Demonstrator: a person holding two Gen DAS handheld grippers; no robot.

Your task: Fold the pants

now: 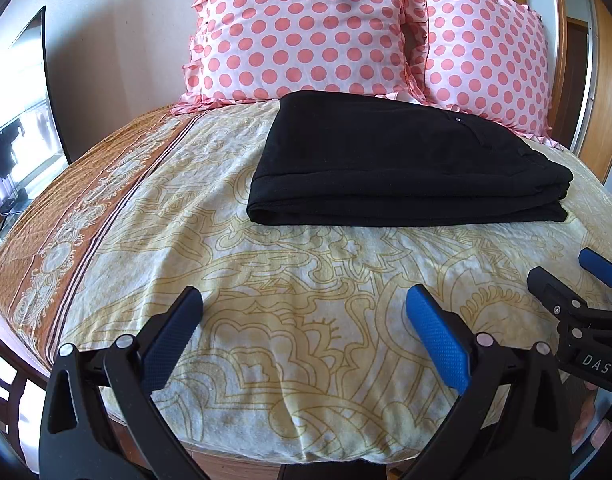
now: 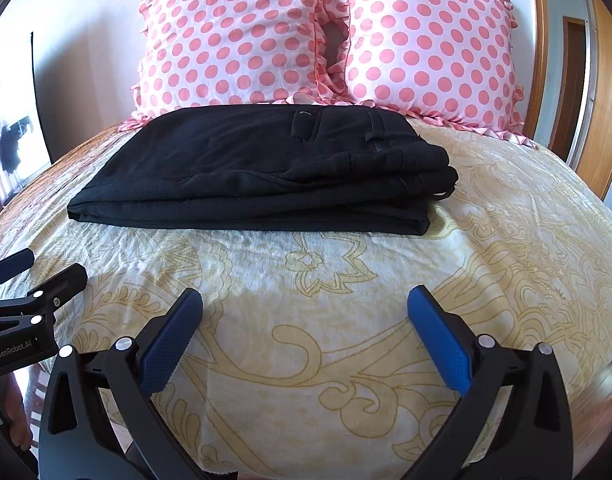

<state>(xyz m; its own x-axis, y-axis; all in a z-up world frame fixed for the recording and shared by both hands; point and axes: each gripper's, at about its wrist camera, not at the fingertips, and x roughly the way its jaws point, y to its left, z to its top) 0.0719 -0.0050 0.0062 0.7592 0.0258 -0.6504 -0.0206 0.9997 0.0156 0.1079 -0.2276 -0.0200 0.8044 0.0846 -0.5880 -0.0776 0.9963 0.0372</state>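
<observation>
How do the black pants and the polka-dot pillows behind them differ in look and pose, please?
The black pants are plain and dark; the polka-dot pillows are pale pink with coral dots and ruffled edges. The pants lie flat, folded in layers; the pillows stand propped upright. Both rest on the patterned bedsheet.

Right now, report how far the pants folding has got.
Done: the black pants lie on the bedsheet as a compact stack of several layers, edges roughly aligned, in front of the polka-dot pillows. In hand: nothing; the left gripper and right gripper are both open, apart from the pants. Left: apparently nothing, except perhaps tidying the slightly uneven waistband end.
</observation>
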